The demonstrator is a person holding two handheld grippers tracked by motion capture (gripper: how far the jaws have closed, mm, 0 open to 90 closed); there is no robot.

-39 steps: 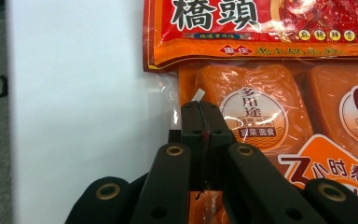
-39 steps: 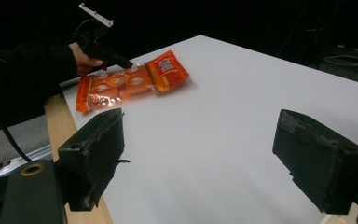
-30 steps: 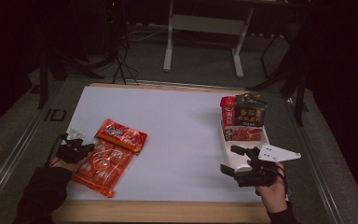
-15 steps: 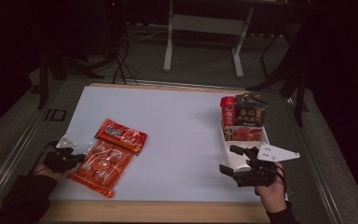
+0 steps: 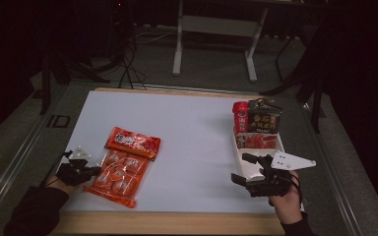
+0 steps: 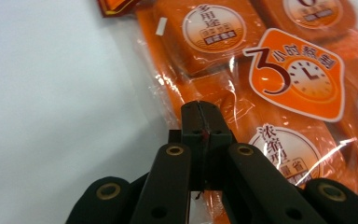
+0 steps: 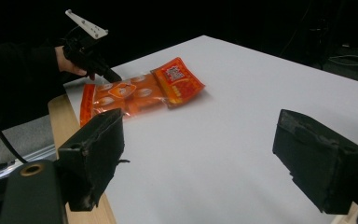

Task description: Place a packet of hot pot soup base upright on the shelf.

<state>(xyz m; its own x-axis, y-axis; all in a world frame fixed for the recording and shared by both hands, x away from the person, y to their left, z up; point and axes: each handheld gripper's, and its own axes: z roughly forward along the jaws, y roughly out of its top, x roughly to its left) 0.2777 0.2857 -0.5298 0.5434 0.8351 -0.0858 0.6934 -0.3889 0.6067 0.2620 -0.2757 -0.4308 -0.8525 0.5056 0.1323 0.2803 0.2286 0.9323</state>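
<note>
A clear bag of orange blocks [image 5: 120,172] lies flat at the table's near left, and a red packet [image 5: 133,142] overlaps its far end. My left gripper [image 5: 96,170] is shut, its tips [image 6: 200,109] together over the bag's [image 6: 279,79] clear left edge. Whether film is pinched between them I cannot tell. My right gripper [image 5: 240,167] hovers at the near right, jaws wide open [image 7: 223,149] and nothing between them, pointing across the table toward the bag [image 7: 121,95] and the left gripper [image 7: 109,74].
A white tray [image 5: 241,160] at the right holds a red packet [image 5: 260,141]. At its far end stand a red can [image 5: 240,117] and a dark snack bag [image 5: 264,118]. The wooden table edge [image 5: 177,221] runs along the front. Desk legs stand on the floor beyond.
My left gripper has slid a little toward the near edge along the bag's left side. The bag, the red packet and the right gripper have stayed put.
</note>
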